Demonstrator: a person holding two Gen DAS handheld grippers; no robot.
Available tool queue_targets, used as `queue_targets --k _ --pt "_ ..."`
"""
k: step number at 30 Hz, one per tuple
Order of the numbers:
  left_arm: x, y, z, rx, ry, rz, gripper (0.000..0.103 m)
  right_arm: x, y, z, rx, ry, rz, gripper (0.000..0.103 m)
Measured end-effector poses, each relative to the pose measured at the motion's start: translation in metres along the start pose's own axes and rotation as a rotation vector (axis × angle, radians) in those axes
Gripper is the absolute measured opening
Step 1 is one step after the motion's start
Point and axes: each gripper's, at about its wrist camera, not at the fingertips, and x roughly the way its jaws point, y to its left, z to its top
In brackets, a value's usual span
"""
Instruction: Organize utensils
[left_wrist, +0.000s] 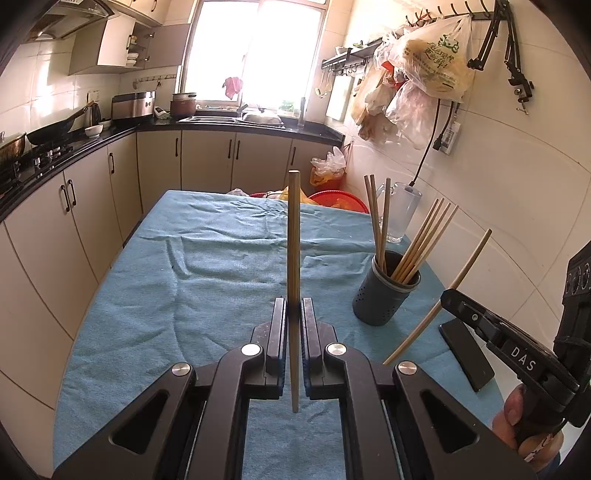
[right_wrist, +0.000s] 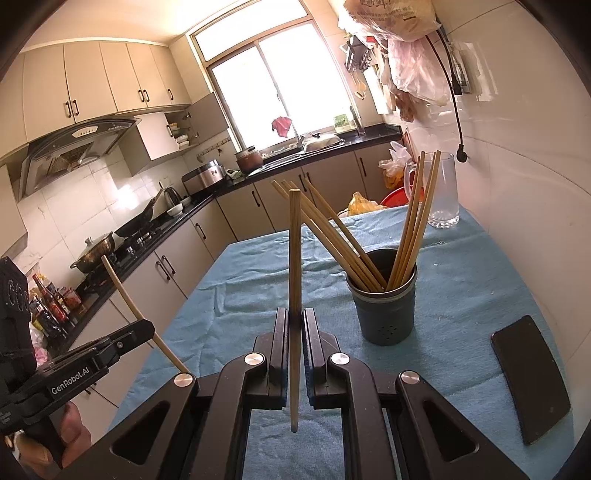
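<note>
1. The left gripper (left_wrist: 294, 306) is pinching one chopstick (left_wrist: 293, 236) upright between its pads, the stick running above and below the jaws; held at mid-length like this, it looks ready to be dropped end-first into a cup, I judge.
2. Ahead and to the right of that gripper stands the dark perforated holder (left_wrist: 384, 291) on the blue cloth (left_wrist: 147, 295); it already carries several chopsticks leaning apart in two bunches, so the sorting seems well along.
3. The right gripper (right_wrist: 294, 321) is likewise pinching a second chopstick (right_wrist: 294, 258) upright; the holder sits just ahead to its right, a black phone (right_wrist: 528, 376) lies further right, flat and clear of the work.
4. Writing: "GenRobot.AI" on the left gripper's side; "DAS" on the right one's; green print on the hanging bag (left_wrist: 436, 55) is unreadable.
</note>
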Motion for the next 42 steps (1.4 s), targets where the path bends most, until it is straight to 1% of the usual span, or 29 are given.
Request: queue_targets --k 15,24,28,33,42 --pt "-0.001 -0.006 0.002 0.009 -0.001 0.001 0.006 -0.011 -0.005 0.004 0.011 -0.017 0.006 0.007" --pt "0.000 -0.018 0.012 0.035 -0.002 -0.002 0.006 -0.018 -0.015 0.011 0.025 -0.038 0.004 0.007" --pt "0.002 -0.026 0.022 0.043 -0.004 -0.021 0.006 -0.023 -0.021 0.018 0.033 -0.056 0.001 0.007" --pt "0.003 -0.038 0.045 0.041 -0.011 -0.064 0.006 -0.035 -0.038 0.038 0.063 -0.099 -0.017 0.007" --pt "0.003 -0.075 0.095 0.055 -0.076 -0.124 0.006 -0.063 -0.068 0.086 0.121 -0.212 -0.057 0.007"
